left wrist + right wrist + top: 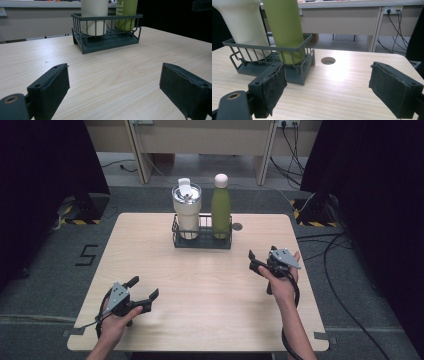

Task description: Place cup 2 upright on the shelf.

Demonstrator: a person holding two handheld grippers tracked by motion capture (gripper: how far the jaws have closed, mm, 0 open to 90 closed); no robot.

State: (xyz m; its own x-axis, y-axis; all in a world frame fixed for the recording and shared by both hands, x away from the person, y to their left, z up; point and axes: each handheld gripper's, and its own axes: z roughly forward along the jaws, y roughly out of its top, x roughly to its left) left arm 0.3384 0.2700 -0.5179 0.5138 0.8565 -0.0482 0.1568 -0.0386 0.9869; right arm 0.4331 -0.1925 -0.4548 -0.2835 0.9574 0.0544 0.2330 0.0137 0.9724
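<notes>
Wire basket [202, 240] is sitting at the far middle of the light wood counter [200, 290], holding two things upright: a cream tumbler [187, 210] in its left end, a green bottle [221, 207] with a pale cap in its right end. Both are standing inside the basket, just beside each other.

Right gripper [262, 258] is hovering above the counter, right of the basket and near it, held in the person's right hand [282, 282]; its jaws are standing apart with nothing between them. In the right gripper view the green bottle [284, 30] is showing close ahead, above the left pad [273, 85].

Left gripper [143, 287] is sitting low at the near left, well apart from the basket, jaws spread wide and gripping nothing. A round hole [237, 226] is showing in the counter just right of the basket.
</notes>
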